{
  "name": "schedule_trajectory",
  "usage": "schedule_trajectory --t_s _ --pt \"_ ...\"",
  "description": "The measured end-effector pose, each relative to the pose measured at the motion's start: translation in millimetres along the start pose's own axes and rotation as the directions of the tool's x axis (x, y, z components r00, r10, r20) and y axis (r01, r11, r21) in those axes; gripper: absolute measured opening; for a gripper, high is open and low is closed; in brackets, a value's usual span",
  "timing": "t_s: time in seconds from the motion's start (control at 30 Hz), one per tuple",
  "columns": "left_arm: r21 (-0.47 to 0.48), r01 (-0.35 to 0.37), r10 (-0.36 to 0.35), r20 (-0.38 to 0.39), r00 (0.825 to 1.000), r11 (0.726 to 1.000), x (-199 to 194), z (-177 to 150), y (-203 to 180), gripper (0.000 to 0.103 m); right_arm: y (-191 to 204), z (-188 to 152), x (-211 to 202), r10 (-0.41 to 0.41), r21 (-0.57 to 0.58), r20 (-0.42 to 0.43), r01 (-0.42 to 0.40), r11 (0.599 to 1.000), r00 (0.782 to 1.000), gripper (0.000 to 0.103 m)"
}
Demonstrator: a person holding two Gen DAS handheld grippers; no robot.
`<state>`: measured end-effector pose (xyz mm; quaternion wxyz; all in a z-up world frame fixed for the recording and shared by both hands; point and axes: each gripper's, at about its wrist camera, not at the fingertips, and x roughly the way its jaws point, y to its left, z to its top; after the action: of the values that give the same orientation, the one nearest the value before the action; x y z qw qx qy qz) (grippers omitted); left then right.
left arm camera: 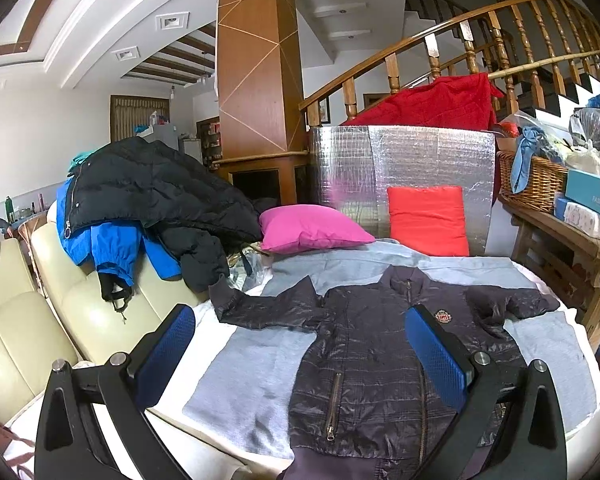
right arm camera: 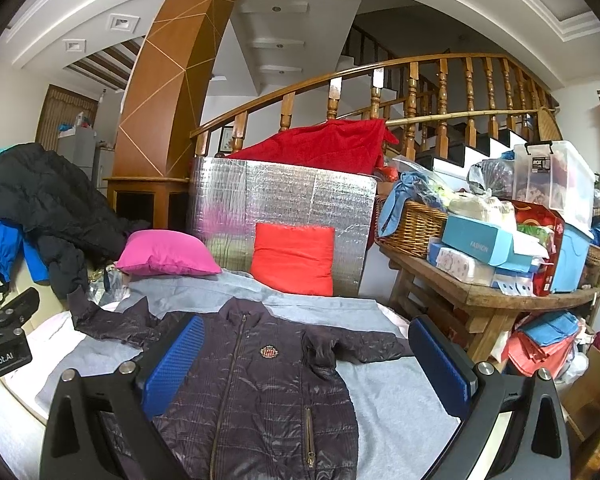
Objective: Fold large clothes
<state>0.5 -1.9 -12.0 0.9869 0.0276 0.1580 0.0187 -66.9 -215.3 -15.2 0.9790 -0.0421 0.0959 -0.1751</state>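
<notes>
A dark quilted jacket (left arm camera: 380, 356) (right arm camera: 260, 392) lies flat, front up and zipped, on a grey blanket (left arm camera: 244, 384) (right arm camera: 396, 396), both sleeves spread sideways and a crest badge on the chest. My left gripper (left arm camera: 300, 344) hovers open above the jacket's lower left part, its blue pads (left arm camera: 168, 352) wide apart with nothing between them. My right gripper (right arm camera: 306, 356) is open too, over the jacket's chest and right sleeve, blue pads (right arm camera: 176, 364) spread. The left gripper's black body (right arm camera: 4, 340) shows at the left edge of the right wrist view.
A pink pillow (left arm camera: 312, 228) and a red pillow (left arm camera: 428, 220) lean at the far side before a silver foil panel (left arm camera: 404, 168). Black and blue coats (left arm camera: 140, 200) pile on a cream sofa (left arm camera: 28, 320) at left. A cluttered wooden bench (right arm camera: 500, 296) stands right.
</notes>
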Motion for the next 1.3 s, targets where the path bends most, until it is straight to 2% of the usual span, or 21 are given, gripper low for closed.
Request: schedule_trajectory --t_s 0.43,0.83,1.0,1.07,1.13,1.23,1.3 --pt "0.014 -0.002 0.003 -0.036 0.999 1.0 20 -4 -9 0.103 -1 -5 17 0.0 -0.004 -0.027 0.0 1.0 1.0 0.103" --pt "0.052 -0.004 0.01 -0.11 0.994 0.999 70 -6 -38 0.103 -21 -20 72 -0.018 0.012 -0.116 0.02 1.0 0.993 0.103" --pt "0.075 0.01 0.002 -0.164 0.986 0.997 110 -11 -56 0.103 -37 -27 110 -0.045 0.014 -0.158 0.048 0.999 0.986 0.103" --pt "0.081 0.031 -0.014 -0.213 0.977 0.996 139 -17 -66 0.103 -49 -33 131 -0.048 0.02 -0.174 0.053 0.998 0.984 0.103" --pt "0.085 0.057 -0.029 -0.301 0.953 0.995 181 -29 -77 0.103 -69 -42 157 -0.038 0.048 -0.196 0.049 0.998 0.98 0.103" --pt "0.068 0.084 -0.045 -0.442 0.896 0.994 253 -57 -96 0.103 -118 -63 211 0.004 0.151 -0.265 0.038 0.988 0.964 0.103" --pt "0.082 0.07 -0.018 -0.516 0.856 0.994 303 -81 -113 0.103 -161 -84 264 0.063 0.255 -0.345 0.029 0.966 0.936 0.103"
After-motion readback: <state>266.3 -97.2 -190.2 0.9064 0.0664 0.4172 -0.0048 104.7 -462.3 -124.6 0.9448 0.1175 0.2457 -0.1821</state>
